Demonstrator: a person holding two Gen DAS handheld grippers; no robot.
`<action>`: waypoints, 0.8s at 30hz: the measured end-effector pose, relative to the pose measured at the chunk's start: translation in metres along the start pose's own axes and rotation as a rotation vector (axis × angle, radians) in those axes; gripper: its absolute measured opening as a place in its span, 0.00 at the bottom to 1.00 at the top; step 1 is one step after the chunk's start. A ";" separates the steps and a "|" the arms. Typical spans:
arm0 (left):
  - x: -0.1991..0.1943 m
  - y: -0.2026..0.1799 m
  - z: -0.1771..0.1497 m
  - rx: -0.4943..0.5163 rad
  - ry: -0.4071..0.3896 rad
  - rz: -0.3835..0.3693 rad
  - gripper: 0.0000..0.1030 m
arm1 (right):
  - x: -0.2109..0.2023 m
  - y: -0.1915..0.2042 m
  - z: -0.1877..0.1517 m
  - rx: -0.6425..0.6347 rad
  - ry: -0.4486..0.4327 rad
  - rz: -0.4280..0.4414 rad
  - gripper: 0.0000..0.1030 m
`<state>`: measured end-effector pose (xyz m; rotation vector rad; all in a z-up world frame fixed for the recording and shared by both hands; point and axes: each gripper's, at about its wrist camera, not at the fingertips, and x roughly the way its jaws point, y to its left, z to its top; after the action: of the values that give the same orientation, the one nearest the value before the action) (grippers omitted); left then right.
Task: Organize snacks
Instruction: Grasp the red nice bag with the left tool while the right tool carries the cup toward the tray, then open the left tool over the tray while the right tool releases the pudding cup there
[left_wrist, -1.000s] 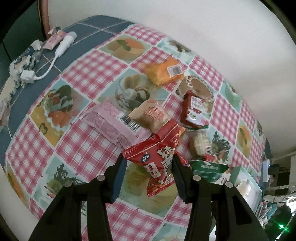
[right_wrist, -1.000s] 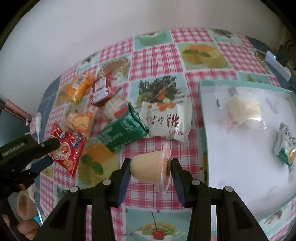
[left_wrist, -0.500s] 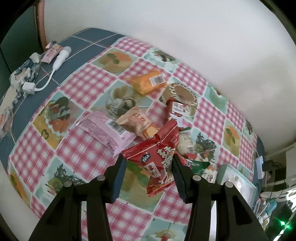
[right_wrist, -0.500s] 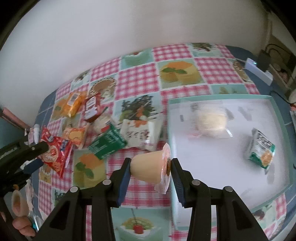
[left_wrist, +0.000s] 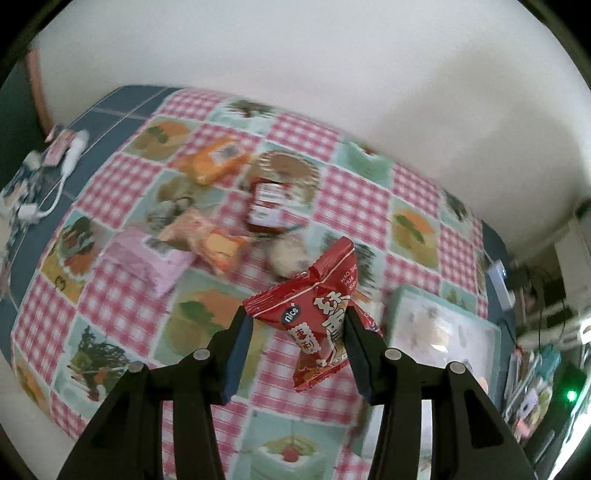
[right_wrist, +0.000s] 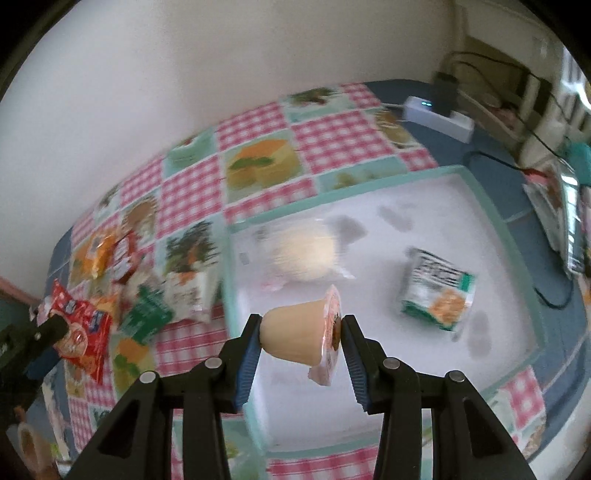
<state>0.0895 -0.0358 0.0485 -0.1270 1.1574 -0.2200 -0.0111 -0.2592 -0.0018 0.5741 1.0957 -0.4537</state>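
Note:
My left gripper (left_wrist: 298, 318) is shut on a red snack packet (left_wrist: 318, 314), held above the checked tablecloth (left_wrist: 122, 306). In the right wrist view the same packet (right_wrist: 79, 334) shows at the far left in that gripper. My right gripper (right_wrist: 301, 325) is shut on a pale jelly cup (right_wrist: 299, 334) lying sideways, held over the near left part of the white tray (right_wrist: 406, 365). The tray holds a clear-wrapped round bun (right_wrist: 304, 253) and a green and white packet (right_wrist: 437, 295).
Loose snacks lie on the cloth left of the tray: an orange packet (left_wrist: 214, 162), a dark red packet (left_wrist: 267, 203), a pink packet (left_wrist: 147, 262), a green box (right_wrist: 147, 314), a white packet (right_wrist: 188, 291). A white power strip (right_wrist: 437, 116) with cables sits at the far right.
Both grippers have risen and moved right toward the tray, each still gripping its snack. The jelly cup has gone from over the cloth to over the tray's near left part.

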 end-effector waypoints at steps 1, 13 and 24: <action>0.001 -0.006 -0.003 0.017 0.004 -0.005 0.49 | 0.000 -0.006 0.001 0.014 0.002 -0.005 0.44; 0.015 -0.099 -0.057 0.295 0.093 -0.080 0.49 | -0.004 -0.098 0.010 0.244 -0.004 -0.159 0.44; 0.031 -0.142 -0.095 0.458 0.140 -0.070 0.49 | -0.006 -0.153 0.009 0.377 -0.006 -0.229 0.44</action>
<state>-0.0005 -0.1799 0.0133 0.2555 1.2146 -0.5565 -0.0999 -0.3827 -0.0244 0.7792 1.0810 -0.8718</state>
